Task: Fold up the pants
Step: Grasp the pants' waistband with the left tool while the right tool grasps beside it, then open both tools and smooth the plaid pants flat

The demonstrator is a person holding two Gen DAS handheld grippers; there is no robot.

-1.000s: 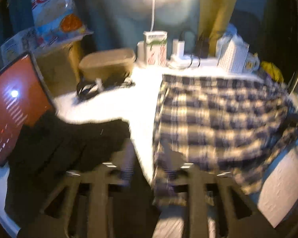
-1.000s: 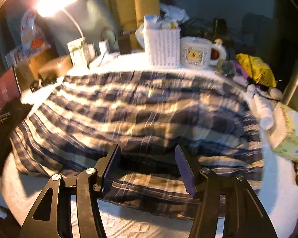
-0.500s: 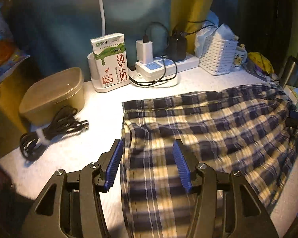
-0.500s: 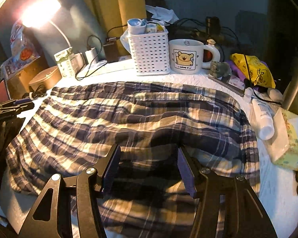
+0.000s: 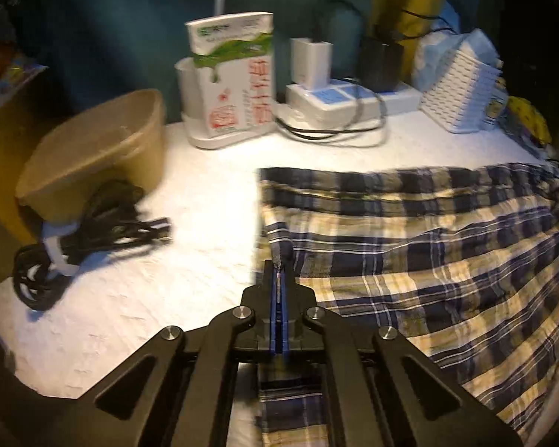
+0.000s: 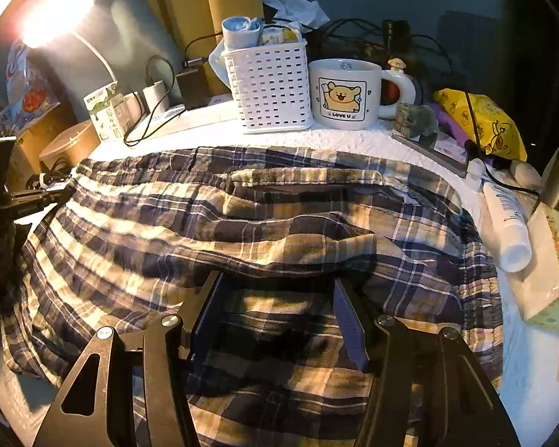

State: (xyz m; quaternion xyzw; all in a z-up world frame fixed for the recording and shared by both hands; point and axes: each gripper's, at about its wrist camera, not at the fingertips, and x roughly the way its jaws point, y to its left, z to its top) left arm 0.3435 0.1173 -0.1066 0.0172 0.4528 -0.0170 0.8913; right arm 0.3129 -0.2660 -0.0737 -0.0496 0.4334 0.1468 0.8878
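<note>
Pants (image 5: 428,246) edge pinched in left hand-held gripper (image 5: 279,272), angled down; right hand-held gripper (image 6: 275,309) released above.

I see the plaid pants (image 6: 264,223), navy, cream and tan checks, spread flat but wrinkled across the white table surface (image 5: 205,171), filling the centre of the right wrist frame. A loose fold ridge crosses mid-frame. In the left wrist frame they occupy the right half; their left edge is pinched up into a small peak at centre.
</note>
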